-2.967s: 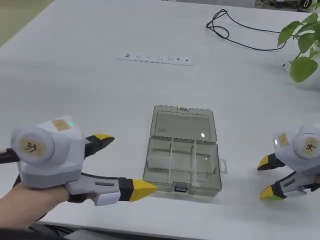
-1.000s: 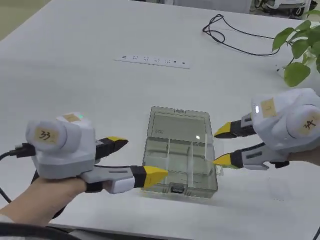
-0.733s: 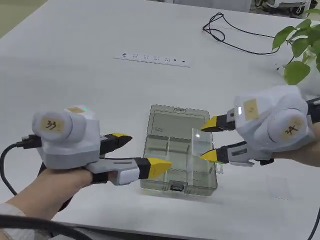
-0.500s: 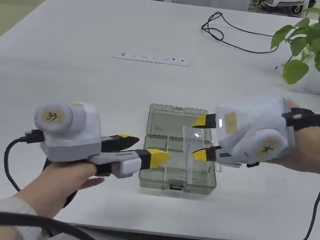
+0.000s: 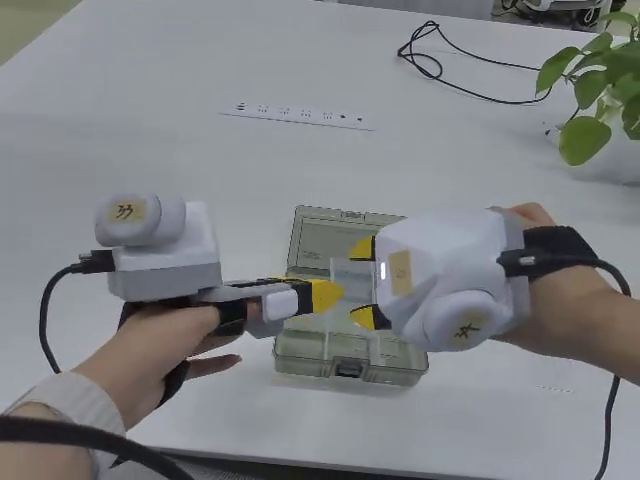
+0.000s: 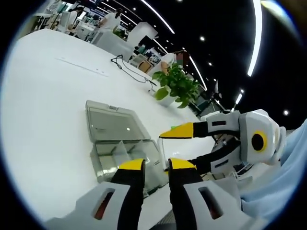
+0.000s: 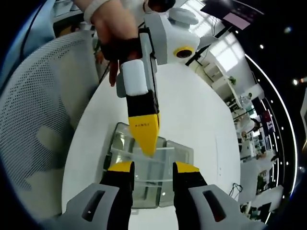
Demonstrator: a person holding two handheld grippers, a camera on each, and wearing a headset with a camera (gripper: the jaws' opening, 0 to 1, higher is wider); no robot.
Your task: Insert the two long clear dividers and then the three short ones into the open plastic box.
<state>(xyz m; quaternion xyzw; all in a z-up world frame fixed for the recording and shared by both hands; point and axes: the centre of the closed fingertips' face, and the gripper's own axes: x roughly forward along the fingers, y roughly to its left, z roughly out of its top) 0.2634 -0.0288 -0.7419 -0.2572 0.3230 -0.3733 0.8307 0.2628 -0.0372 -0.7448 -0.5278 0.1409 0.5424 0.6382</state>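
My right gripper [image 5: 360, 283] clamps a short clear divider [image 7: 165, 149] over the open plastic box [image 5: 345, 358]; I cannot tell my left gripper's [image 5: 325, 293] grip.

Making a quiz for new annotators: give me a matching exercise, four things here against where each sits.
1 clear divider
2 power strip
3 black cable
4 plant

a far right of the table
b between the right tool's jaws, over the open box
c mid-table, beyond the box
d far end, left of the plant

Pairs: 1-b; 2-c; 3-d; 4-a
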